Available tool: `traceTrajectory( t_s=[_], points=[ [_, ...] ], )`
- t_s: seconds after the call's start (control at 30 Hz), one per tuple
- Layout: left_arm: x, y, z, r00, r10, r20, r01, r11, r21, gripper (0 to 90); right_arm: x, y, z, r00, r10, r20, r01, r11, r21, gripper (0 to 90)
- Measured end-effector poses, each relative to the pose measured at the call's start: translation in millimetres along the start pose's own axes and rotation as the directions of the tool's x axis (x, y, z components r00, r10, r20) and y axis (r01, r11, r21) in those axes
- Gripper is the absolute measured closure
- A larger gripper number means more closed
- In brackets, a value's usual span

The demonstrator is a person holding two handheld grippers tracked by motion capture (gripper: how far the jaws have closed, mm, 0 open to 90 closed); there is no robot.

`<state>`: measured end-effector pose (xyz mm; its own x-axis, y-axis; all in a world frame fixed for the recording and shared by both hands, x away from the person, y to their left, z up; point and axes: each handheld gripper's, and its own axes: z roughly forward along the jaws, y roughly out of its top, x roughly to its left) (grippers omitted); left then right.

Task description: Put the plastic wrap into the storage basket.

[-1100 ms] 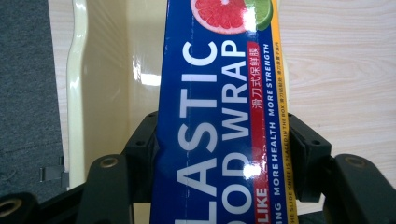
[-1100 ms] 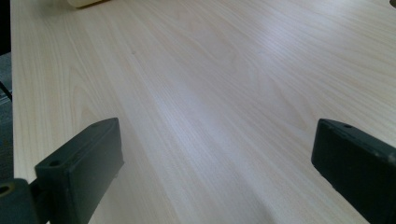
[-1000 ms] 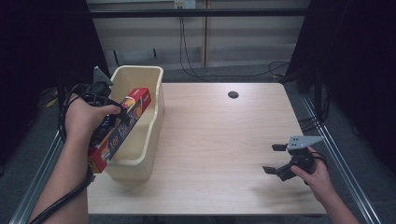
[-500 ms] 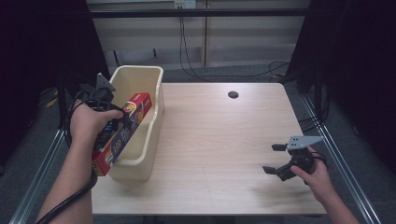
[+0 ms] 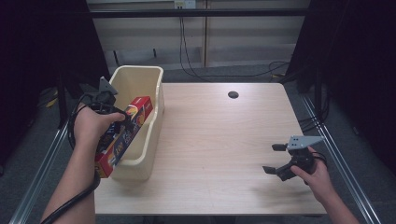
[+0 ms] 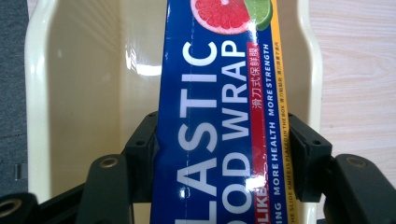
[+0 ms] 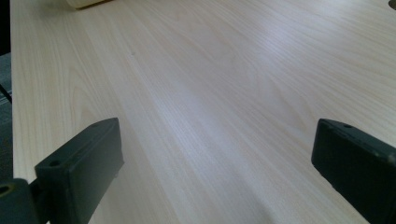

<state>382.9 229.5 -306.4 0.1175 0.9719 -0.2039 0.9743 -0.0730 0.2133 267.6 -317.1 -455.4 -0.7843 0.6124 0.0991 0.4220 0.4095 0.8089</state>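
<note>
Black jaws of the left gripper (image 6: 219, 154) press on both long sides of the plastic wrap box (image 5: 122, 135), holding it firmly. Its long axis is tilted, with the upper end over the cream bin (image 5: 148, 93) at the desk's left edge and the lower end outside the bin's near-left rim. Near the right front corner of the wooden desk (image 5: 219, 140), the right gripper (image 5: 276, 158) stands with jaws spread wide and nothing between them, above bare wood.

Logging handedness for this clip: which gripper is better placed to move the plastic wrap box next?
Left. The left gripper is already shut on the plastic wrap box, held tilted over the cream bin. The right gripper is open, holds nothing, and sits far across the table.
</note>
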Motion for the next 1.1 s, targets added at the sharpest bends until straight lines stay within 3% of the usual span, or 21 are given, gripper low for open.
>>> traceTrajectory(
  t_s=[0.2, 0.3, 0.4, 0.5, 0.53, 0.57, 1.1],
  points=[
    [0.7, -0.6, 4.6, 0.9998, -0.014, -0.012, 0.014, 0.9999, 0.005, 40.2, 0.2, -0.1, -0.2, 1.0000, 0.000, -0.001, 0.000, 1.000, 0.002, 2.0],
    [0.0, -1.0, 6.5, 0.9992, -0.040, -0.006, 0.040, 0.9992, 0.009, 40.1, 0.2, -0.1, -0.3, 1.0000, 0.001, -0.002, -0.001, 1.000, 0.000, 2.0],
    [0.6, -0.8, 7.4, 0.9995, -0.029, -0.014, 0.029, 0.9996, 0.006, 40.1, 0.3, -0.2, 0.0, 1.0000, -0.001, -0.001, 0.001, 1.000, 0.002, 1.9],
    [-1.0, -1.2, 9.3, 0.9989, -0.045, -0.013, 0.045, 0.9989, 0.010, 40.1, 0.0, -0.1, -0.2, 1.0000, 0.000, -0.002, 0.000, 1.000, 0.001, 1.9],
    [0.3, -0.7, 9.3, 0.9995, -0.028, -0.011, 0.029, 0.9994, 0.021, 40.1, 0.0, -0.1, -0.3, 1.0000, 0.001, -0.003, -0.001, 1.000, 0.000, 2.0],
    [-0.9, -1.0, 10.4, 0.9988, -0.048, -0.010, 0.048, 0.9987, 0.018, 40.0, 0.1, -0.2, -0.4, 1.0000, 0.001, -0.003, -0.001, 1.000, 0.000, 2.0],
    [1.6, 1.7, 19.2, 0.9982, -0.059, -0.012, 0.060, 0.9975, 0.039, 39.9, -0.8, -0.5, -1.5, 1.0000, 0.004, 0.000, -0.004, 1.000, -0.002, 2.0]
  ],
)
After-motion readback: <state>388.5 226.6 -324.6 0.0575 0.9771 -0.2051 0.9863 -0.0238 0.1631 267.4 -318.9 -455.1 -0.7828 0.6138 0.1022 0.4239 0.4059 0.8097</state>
